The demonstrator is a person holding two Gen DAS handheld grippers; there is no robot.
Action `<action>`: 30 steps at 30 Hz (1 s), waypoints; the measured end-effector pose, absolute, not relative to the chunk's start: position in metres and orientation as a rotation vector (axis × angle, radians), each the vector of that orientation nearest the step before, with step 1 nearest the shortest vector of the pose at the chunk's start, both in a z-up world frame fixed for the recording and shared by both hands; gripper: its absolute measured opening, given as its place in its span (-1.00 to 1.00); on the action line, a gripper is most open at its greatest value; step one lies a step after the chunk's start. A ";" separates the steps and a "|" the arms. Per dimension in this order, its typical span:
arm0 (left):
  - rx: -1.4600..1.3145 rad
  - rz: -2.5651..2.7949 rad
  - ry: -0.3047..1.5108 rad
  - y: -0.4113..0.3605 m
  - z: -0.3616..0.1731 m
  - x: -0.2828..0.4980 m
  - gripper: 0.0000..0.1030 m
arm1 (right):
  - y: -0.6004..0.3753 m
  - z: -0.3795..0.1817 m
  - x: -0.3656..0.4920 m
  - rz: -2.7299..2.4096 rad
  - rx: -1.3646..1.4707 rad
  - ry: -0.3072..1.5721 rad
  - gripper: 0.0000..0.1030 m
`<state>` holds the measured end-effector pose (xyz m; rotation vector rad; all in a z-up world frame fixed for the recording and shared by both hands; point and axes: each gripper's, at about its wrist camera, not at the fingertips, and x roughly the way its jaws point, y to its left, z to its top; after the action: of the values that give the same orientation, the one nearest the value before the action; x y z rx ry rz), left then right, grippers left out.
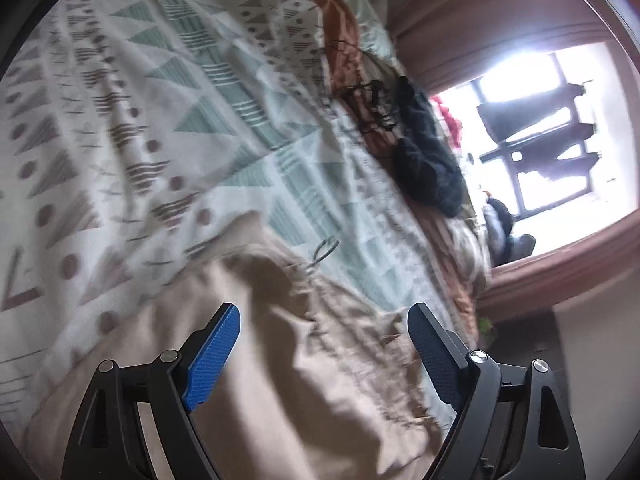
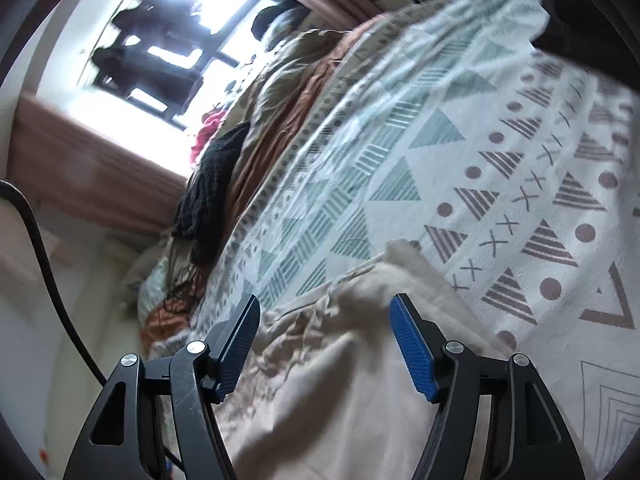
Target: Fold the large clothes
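1. The beige garment (image 1: 304, 360) lies crumpled on the bed (image 1: 120, 100), in the lower centre of both views.
2. It looks like light, soft, limp cloth that sags when lifted. Grip an edge or corner, not the bunched middle.
3. Its long axis appears to run from the lower edge toward the frame centre. Blur hides its outline.
4. The left gripper (image 1: 324, 340) and right gripper (image 2: 325, 330) both stand apart and hold nothing.

Black linkage arms, silver screws, blue fingers (image 1: 214, 356) (ribbed pads)
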<state>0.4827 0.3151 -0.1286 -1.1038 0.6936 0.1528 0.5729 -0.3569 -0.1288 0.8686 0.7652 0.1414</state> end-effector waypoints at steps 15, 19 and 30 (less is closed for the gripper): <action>-0.983 0.206 0.710 0.312 -0.100 0.425 0.68 | -0.216 -0.095 0.552 0.370 0.527 0.847 0.26; -0.976 0.230 0.698 0.312 -0.101 0.404 0.68 | -0.180 -0.095 0.555 0.409 0.471 0.887 0.17; -0.905 0.342 0.761 0.321 -0.114 0.330 0.68 | -0.086 -0.123 0.567 0.468 0.270 1.025 0.03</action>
<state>0.3299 0.3209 -0.1136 -0.9051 0.7606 0.3423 0.5675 -0.0858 -0.1228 0.2696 1.0247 0.4680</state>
